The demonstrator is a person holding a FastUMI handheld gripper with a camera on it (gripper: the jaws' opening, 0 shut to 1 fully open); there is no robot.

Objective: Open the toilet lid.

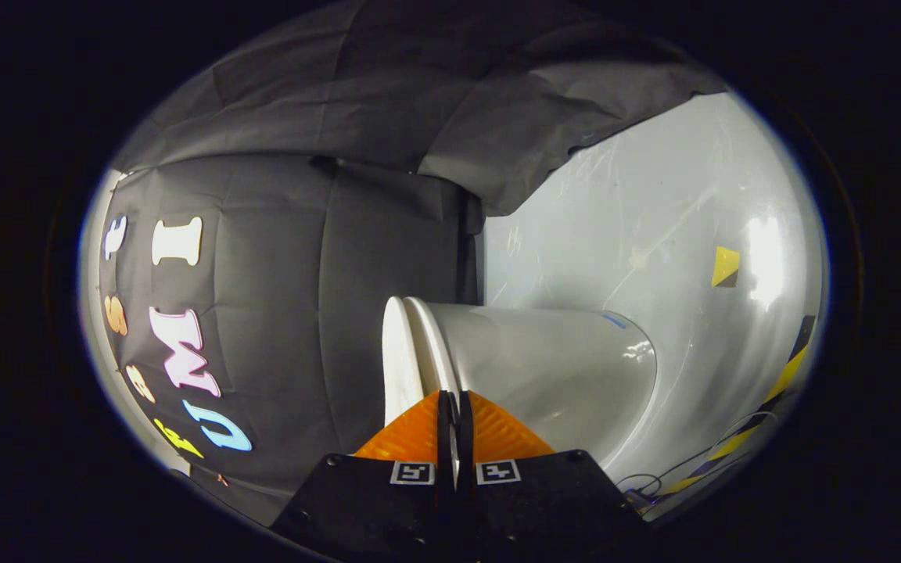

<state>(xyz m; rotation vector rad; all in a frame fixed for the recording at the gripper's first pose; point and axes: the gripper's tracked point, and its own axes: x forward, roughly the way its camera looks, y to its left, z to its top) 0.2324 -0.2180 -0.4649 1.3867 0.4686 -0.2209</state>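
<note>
Pressing together with barely a slit between them, the fingers of the gripper (454,403) sit right at the rim of the toilet lid (397,360), a thin white disc seen edge-on. Beyond it, the glossy white toilet bowl (560,367) stretches toward the pale floor (654,219).
</note>
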